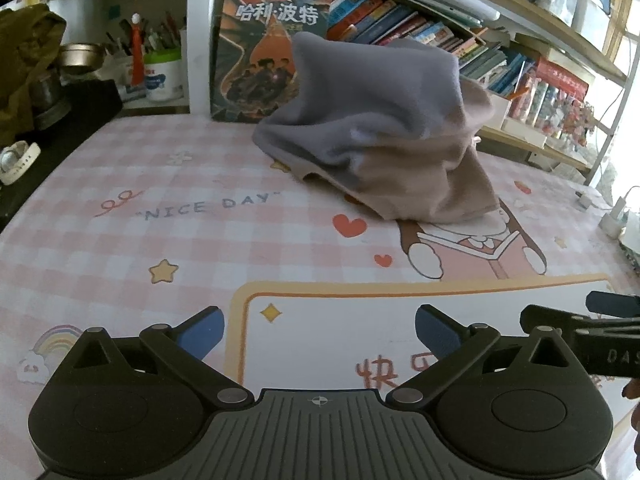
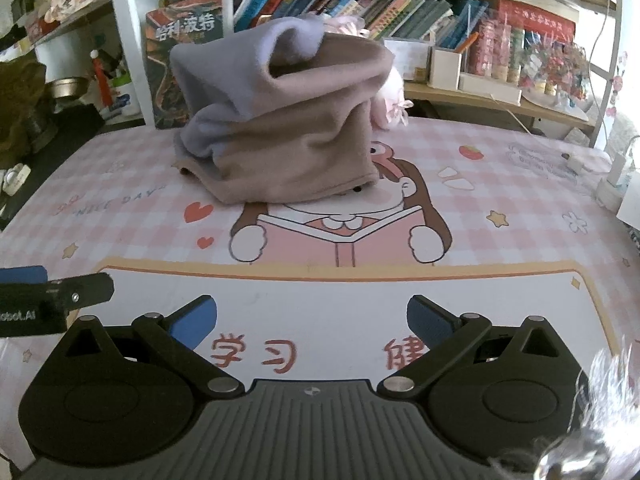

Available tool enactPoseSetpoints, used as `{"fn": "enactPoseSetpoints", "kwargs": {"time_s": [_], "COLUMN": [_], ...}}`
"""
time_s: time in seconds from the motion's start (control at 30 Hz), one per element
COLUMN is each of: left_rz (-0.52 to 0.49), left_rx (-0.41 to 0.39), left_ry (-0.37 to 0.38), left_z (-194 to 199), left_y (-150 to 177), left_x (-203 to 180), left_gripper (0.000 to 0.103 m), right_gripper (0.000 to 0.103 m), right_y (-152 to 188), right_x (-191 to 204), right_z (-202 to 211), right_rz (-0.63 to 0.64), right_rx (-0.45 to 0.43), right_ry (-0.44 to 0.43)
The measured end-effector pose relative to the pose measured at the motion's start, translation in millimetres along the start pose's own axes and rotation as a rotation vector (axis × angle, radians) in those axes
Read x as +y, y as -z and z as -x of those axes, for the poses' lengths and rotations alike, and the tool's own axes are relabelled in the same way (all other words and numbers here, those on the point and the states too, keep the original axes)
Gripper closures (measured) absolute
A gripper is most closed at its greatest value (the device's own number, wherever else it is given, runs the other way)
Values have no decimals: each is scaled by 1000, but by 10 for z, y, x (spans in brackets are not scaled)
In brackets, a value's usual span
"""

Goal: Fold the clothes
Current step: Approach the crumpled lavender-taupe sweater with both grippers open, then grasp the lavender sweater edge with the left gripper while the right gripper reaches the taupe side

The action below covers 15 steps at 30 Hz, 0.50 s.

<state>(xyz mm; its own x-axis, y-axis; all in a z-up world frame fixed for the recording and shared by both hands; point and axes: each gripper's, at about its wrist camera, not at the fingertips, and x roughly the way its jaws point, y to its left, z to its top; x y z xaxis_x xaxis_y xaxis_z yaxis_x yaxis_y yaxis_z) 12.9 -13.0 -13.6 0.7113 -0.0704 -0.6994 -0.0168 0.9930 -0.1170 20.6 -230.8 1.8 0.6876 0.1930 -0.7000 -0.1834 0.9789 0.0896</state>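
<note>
A crumpled garment, grey-lilac and beige fleece (image 1: 372, 128), stands in a heap at the back of the pink checked desk mat (image 1: 160, 208). It also shows in the right wrist view (image 2: 288, 128). My left gripper (image 1: 320, 332) is open and empty, well short of the heap, over the front of the mat. My right gripper (image 2: 312, 322) is open and empty too, also near the front edge. Each gripper's tip shows at the side of the other's view: the right one (image 1: 600, 312) and the left one (image 2: 60, 288).
A bookshelf with a large boxed book set (image 1: 272, 48) and rows of books (image 2: 360, 4) rises right behind the garment. A black tray with a watch (image 1: 16, 160) lies at the left. Chargers and cables (image 2: 616, 176) sit at the right edge.
</note>
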Motion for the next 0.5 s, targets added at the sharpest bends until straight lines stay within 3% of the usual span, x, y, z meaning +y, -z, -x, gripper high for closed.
{"fn": "enactPoseSetpoints", "kwargs": {"time_s": [0.23, 0.5], "left_rz": [8, 75], "left_rx": [13, -25], "left_ry": [14, 10], "left_z": [-86, -247], "left_y": [-137, -664], "left_x": [-171, -307], "left_gripper": [1, 6], "right_gripper": [1, 1], "right_y": [-33, -66], "right_x": [-310, -533], "right_z": [-100, -127], "right_rz": [-65, -94], "right_rx": [22, 44], "right_ry": [-41, -148]}}
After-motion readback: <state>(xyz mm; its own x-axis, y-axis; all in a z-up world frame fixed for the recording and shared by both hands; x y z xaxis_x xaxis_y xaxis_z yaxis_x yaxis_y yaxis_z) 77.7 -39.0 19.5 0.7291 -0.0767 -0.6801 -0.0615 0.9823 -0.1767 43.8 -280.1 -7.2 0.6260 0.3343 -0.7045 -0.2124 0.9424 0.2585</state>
